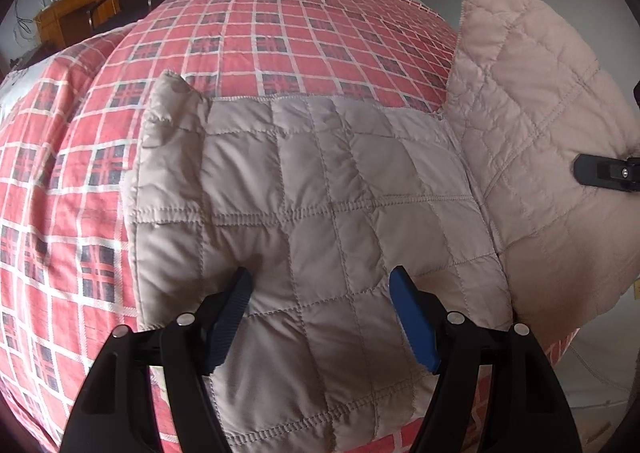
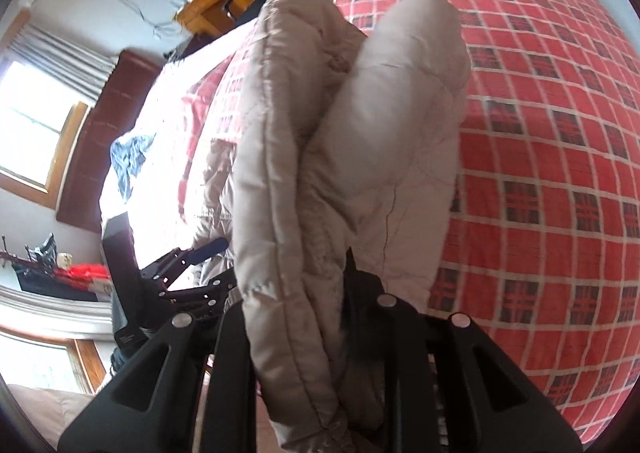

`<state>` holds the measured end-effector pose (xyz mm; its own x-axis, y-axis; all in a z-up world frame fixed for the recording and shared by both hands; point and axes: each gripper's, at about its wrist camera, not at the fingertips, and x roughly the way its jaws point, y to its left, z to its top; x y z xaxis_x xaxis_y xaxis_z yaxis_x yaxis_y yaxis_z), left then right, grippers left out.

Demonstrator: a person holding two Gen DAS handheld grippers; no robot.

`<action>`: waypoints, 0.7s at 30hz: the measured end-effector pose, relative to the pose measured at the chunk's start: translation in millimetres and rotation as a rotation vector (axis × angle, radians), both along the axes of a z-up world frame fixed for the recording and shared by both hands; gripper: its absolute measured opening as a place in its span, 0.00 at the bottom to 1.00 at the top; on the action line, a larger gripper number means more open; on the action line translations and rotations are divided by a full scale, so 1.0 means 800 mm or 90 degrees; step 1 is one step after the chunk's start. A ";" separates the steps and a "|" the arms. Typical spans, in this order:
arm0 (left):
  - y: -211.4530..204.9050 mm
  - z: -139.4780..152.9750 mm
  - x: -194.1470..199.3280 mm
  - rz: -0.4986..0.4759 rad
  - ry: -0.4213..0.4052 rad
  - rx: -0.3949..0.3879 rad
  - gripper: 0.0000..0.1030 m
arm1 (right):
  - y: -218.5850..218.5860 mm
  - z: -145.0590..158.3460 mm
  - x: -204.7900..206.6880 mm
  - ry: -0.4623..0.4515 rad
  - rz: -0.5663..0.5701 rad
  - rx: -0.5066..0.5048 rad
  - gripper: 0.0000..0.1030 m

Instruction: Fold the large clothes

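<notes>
Bed with red plaid cover [image 1: 280, 25], beige quilted jacket [image 1: 320, 193] spread on it beneath and ahead of the left jaws, possibly blue cloth [image 2: 130, 161] farther off

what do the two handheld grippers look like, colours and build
The left gripper has black plastic linkage arms with triangular cut-outs and silver round rivets; its fingers carry blue ribbed pads. The right gripper has the same black frame and silver rivets; its pads are hidden. No hands, sleeves or cables show.

left gripper [image 1: 320, 281] fingers spread wide, right gripper [image 2: 316, 317] clamped tight
</notes>
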<state>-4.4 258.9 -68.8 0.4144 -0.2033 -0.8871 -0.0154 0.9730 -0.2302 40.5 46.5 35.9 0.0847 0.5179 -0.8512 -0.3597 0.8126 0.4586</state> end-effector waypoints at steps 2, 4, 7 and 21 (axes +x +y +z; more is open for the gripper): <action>0.007 0.004 0.001 0.006 -0.004 -0.009 0.70 | 0.014 -0.010 0.000 0.004 0.011 -0.011 0.19; 0.018 0.010 0.001 0.019 -0.007 -0.025 0.70 | 0.030 -0.021 0.000 0.008 0.023 -0.020 0.20; 0.039 0.023 0.005 0.043 -0.014 -0.067 0.70 | 0.048 -0.042 -0.003 0.011 0.038 -0.032 0.22; 0.032 0.028 0.080 -0.010 0.005 -0.288 0.75 | 0.096 -0.095 -0.019 -0.007 0.074 -0.061 0.38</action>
